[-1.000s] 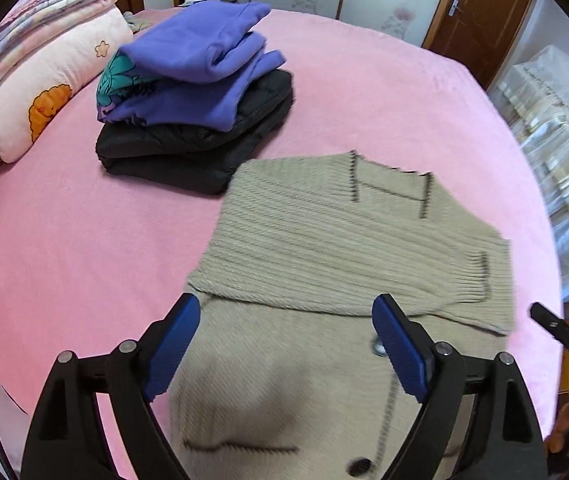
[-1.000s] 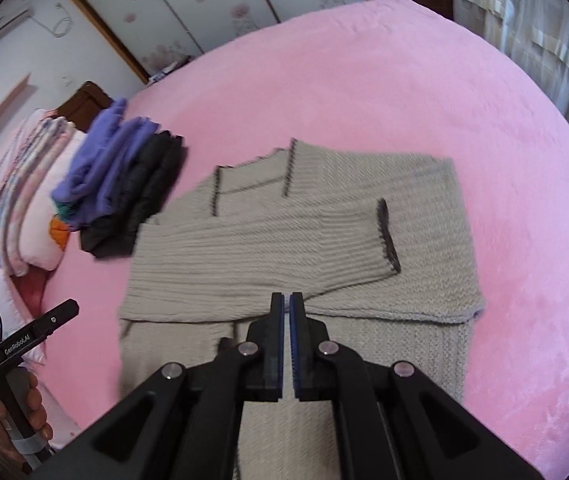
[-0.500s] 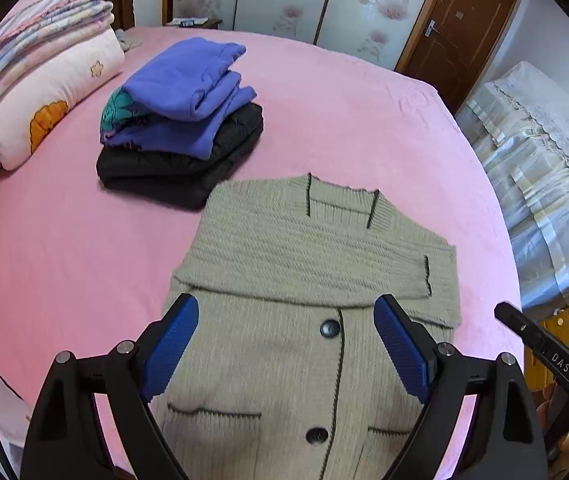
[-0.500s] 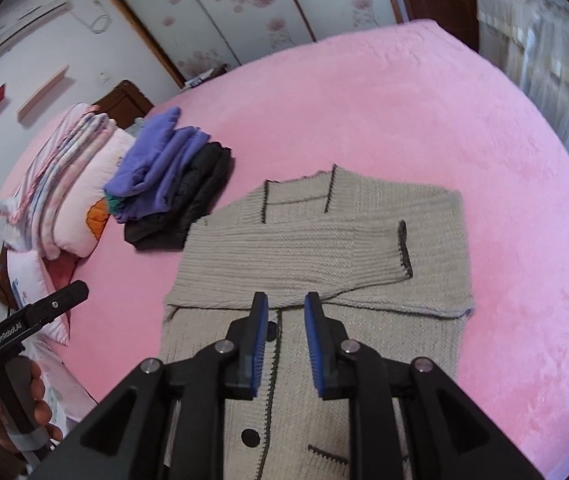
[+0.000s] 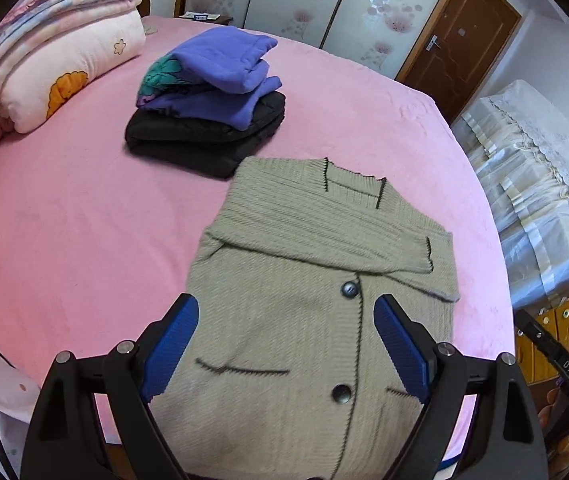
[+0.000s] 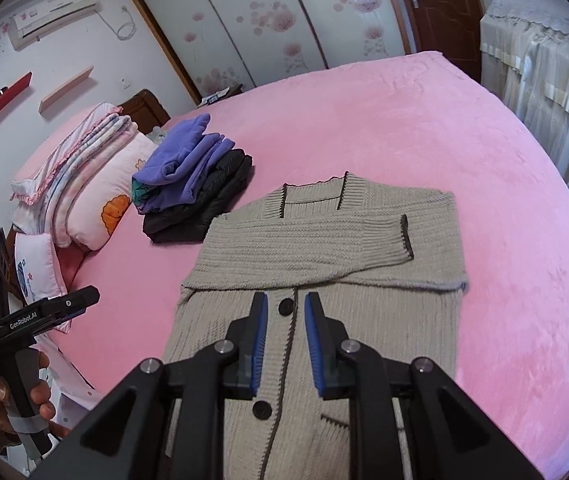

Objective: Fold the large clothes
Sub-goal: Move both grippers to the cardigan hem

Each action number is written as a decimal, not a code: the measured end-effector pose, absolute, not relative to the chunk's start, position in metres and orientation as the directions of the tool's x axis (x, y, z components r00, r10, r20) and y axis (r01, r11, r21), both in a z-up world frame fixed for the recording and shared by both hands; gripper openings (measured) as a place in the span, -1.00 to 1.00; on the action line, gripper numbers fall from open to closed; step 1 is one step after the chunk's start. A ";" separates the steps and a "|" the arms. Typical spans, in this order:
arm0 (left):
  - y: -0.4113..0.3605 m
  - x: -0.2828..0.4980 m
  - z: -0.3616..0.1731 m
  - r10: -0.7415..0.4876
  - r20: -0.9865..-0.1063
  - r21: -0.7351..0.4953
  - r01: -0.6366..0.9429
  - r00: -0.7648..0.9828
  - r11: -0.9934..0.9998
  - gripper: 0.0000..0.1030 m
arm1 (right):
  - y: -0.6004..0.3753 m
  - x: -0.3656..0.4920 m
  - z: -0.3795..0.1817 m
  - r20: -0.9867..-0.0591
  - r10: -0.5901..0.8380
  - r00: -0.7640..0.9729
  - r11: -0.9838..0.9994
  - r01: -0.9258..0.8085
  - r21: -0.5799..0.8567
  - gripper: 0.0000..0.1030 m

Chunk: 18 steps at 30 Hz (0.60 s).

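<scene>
Bright, even daylight; fisheye-bent edges, slight blur.

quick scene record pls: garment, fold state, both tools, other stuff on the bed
garment: beige cardigan, front up, buttoned, flat on pink bed
fold state: sleeves folded across the chest; lower body not folded
left tool: open, above the hem, holding nothing
right tool: open, narrow gap, over the button line, holding nothing
stack: purple tops on black jacket, beside the collar
bedding: folded, at the headboard

Open pink bed (image 6: 424,128) right of and beyond cardigan (image 6: 324,248), folded clothes stack (image 6: 192,176) crowding its left shoulder, pillows (image 5: 64,68) farther left
</scene>
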<state>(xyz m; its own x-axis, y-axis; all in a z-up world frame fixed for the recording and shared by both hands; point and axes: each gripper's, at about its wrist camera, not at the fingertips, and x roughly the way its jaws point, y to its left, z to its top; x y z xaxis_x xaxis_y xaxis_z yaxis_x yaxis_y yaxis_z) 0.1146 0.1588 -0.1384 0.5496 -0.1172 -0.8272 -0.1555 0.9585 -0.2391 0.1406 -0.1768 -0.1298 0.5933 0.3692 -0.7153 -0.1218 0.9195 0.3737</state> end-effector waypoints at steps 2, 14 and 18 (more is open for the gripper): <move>0.169 0.102 -0.144 -0.097 -0.837 -0.216 -0.163 0.539 0.963 0.72 | -0.175 0.128 -0.132 -0.718 0.360 0.596 0.922 -0.108 0.372 -0.64; 0.215 0.037 -0.217 -0.090 -0.903 -0.181 -0.181 0.421 0.967 0.72 | -0.170 0.041 -0.177 -0.772 0.342 0.535 0.918 -0.015 0.396 -0.37; 0.218 0.022 -0.244 -0.105 -0.908 -0.180 -0.151 0.405 0.972 0.72 | -0.173 0.016 -0.197 -0.800 0.313 0.513 0.930 0.008 0.369 -0.37</move>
<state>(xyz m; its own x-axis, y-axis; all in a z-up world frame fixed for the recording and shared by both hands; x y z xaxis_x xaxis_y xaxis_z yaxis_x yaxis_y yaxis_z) 0.0216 0.2176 -0.2439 0.4053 -0.1050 -0.9081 -0.1509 0.9721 -0.1798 0.0156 -0.1734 -0.1970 0.5126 0.3128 -0.7997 0.0080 0.9295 0.3687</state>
